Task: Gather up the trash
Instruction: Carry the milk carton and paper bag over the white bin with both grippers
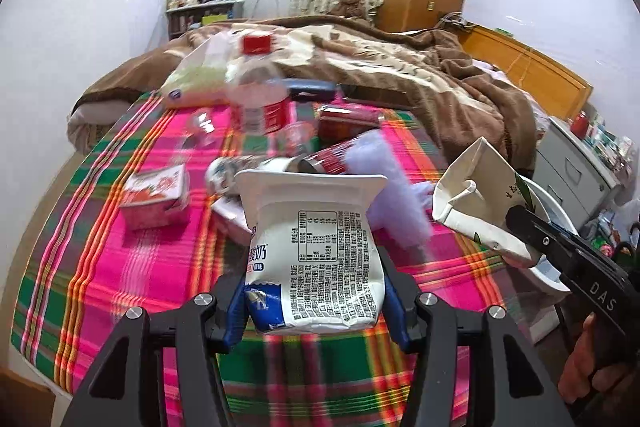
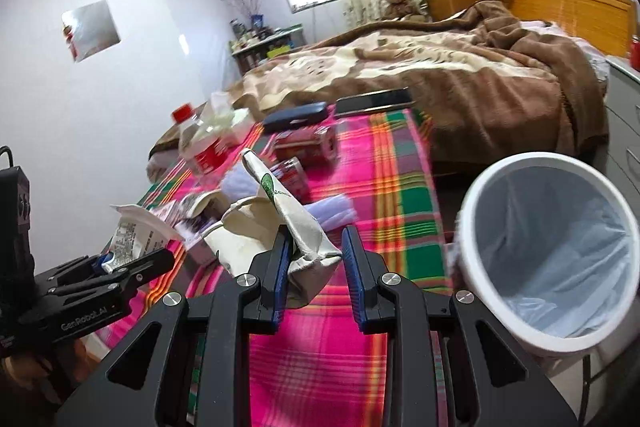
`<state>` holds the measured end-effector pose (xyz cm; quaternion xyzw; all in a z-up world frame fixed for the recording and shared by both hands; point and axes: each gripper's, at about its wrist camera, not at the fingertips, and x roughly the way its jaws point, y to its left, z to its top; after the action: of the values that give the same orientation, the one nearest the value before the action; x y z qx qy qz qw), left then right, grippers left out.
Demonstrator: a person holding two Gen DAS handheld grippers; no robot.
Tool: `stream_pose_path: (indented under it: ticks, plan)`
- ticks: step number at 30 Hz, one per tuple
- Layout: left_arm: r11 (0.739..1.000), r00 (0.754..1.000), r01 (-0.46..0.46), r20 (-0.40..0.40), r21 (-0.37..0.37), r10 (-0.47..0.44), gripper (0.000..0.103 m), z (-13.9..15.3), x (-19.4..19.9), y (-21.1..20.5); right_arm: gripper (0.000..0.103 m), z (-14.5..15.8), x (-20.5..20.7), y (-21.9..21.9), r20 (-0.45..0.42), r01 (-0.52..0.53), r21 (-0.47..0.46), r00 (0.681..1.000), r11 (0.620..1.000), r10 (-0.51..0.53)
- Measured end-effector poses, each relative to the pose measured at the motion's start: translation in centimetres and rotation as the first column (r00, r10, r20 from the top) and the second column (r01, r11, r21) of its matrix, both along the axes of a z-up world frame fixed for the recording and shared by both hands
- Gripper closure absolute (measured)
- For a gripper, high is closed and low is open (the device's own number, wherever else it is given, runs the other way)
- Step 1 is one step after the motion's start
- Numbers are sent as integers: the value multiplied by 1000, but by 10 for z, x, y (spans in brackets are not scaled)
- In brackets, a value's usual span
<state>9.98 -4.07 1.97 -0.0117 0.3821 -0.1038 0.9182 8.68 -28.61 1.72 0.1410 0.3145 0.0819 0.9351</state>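
1. In the left wrist view, at about 9 o'clock, a small red-and-white carton (image 1: 155,197) lies on the bed's plaid sheet (image 1: 100,247), apart from the other trash.
2. Toward 12 o'clock stands a clear plastic bottle (image 1: 259,99) with a red cap and red label, just in front of a pale plastic bag (image 1: 196,79); behind them a brown blanket (image 1: 400,67) covers the rest of the bed.
3. At centre, the left gripper (image 1: 316,291) pinches a white yogurt pouch (image 1: 316,247) printed with black text, its blue pads pressing on both lower sides; the pouch is upright, above the sheet.
4. Just beyond the pouch, crumpled red-labelled cans or cups (image 1: 332,157) and a pale lilac wrapper (image 1: 384,183) lie in a blurred heap.
5. At 3 o'clock, the right gripper (image 1: 528,227) comes in from the edge, holding a creased cream carton (image 1: 476,199) with a green leaf print.
6. In the right wrist view, the right gripper (image 2: 314,259) is pressed together on that carton (image 2: 288,223), gripping its flattened lower end between the blue pads.
7. At 3 o'clock there, a white trash bin (image 2: 472,211) lined with a clear bag stands open beside the bed, near the carton but not touching it.
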Motion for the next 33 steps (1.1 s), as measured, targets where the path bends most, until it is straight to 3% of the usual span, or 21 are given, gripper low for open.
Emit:
stream_pose_path:
  ticks: [11, 22, 33]
  plan:
    - [986, 986, 165, 40, -18, -164, 47, 18, 10, -69, 77, 4, -15, -60, 21, 210, -18, 978, 978, -210]
    - [938, 939, 344, 44, -54, -342, 47, 18, 24, -152, 77, -5, -23, -108, -10, 388, -67, 921, 919, -389]
    - [885, 886, 462, -28, -48, -464, 47, -12, 44, -231, 77, -28, -20, -140, -86, 473, -148, 869, 869, -487]
